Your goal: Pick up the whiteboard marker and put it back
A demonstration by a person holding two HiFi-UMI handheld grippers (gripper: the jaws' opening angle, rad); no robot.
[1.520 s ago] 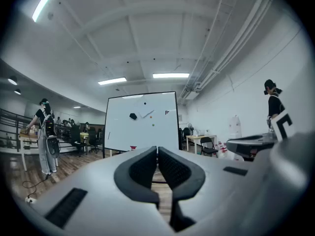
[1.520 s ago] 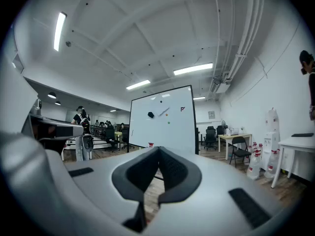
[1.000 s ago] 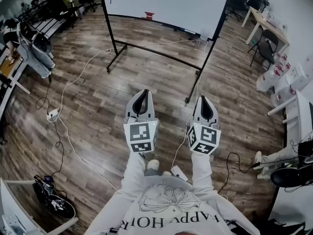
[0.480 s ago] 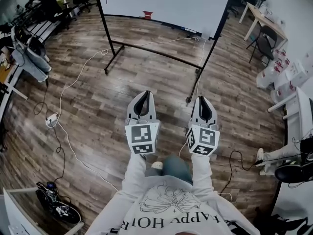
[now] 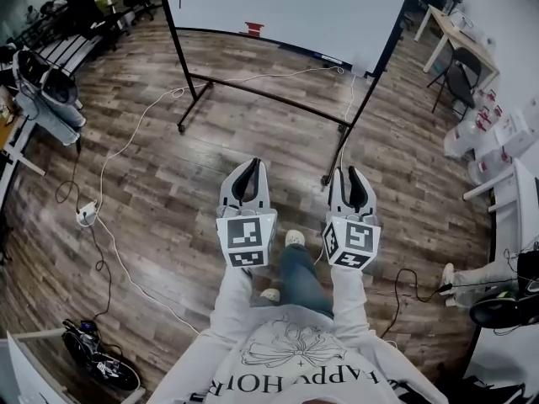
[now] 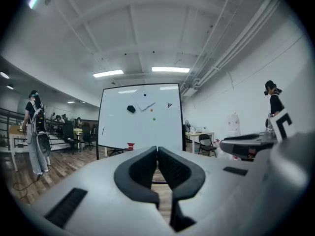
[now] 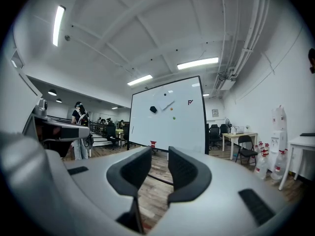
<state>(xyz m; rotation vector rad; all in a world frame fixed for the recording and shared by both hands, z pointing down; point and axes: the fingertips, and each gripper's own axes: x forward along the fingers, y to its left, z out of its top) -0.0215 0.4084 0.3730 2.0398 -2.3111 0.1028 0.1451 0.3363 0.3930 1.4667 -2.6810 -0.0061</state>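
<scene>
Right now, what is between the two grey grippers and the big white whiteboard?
Head view: bare wooden floor, crossed by a white cable and the whiteboard stand's black bar.

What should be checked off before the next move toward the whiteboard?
1. Left gripper free: ok, fingers together, nothing between them.
2. Right gripper ready to grasp: ok, fingers opening, nothing between them.
3. Marker located: cannot tell; only a small red thing shows on the whiteboard ledge.
4. Whiteboard within reach: not ok, open floor lies between it and both grippers.
5. Walking path clear: not ok, a white cable crosses the floor by the whiteboard's stand.
</scene>
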